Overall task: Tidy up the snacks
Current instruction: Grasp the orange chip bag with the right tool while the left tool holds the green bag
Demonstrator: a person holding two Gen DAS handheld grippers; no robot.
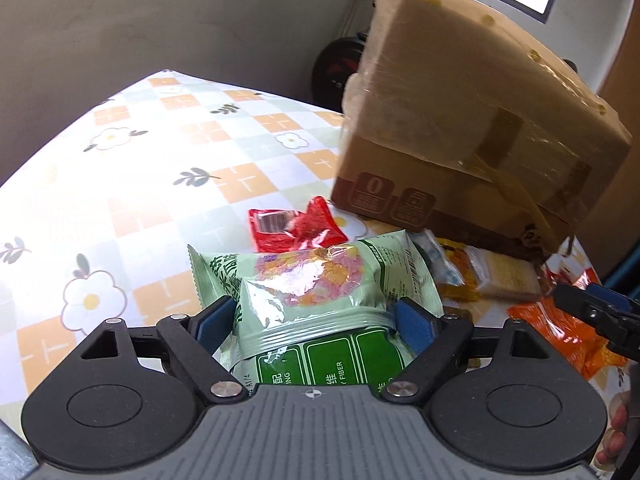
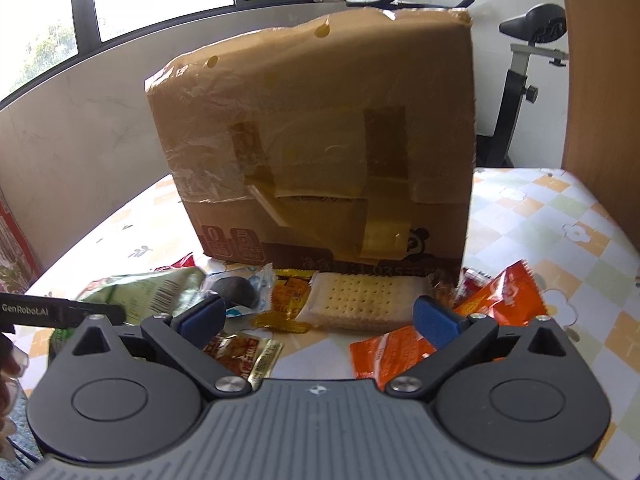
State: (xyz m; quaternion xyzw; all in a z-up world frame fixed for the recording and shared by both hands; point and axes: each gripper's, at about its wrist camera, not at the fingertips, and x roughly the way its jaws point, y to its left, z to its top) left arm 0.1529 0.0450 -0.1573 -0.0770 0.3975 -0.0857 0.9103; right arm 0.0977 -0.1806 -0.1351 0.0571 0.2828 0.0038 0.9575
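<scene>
The cardboard box [image 2: 320, 148] stands upright on the table [image 1: 132, 152], toward its far side. Snack packets lie spread on the tabletop along the box's near face. The cracker pack [image 2: 360, 300] lies just in front of the box base, near its middle. The small yellow packet [image 2: 290, 296] lies directly left of the cracker pack, touching it. The orange packets [image 2: 492, 308] lie to the right of the cracker pack, overlapping one another. The green snack bag [image 1: 320, 288] sits left of the group, between the left gripper's [image 1: 316, 316] fingers. The red wrapper [image 1: 292, 228] lies beyond the green snack bag, just beside the box's left corner.
</scene>
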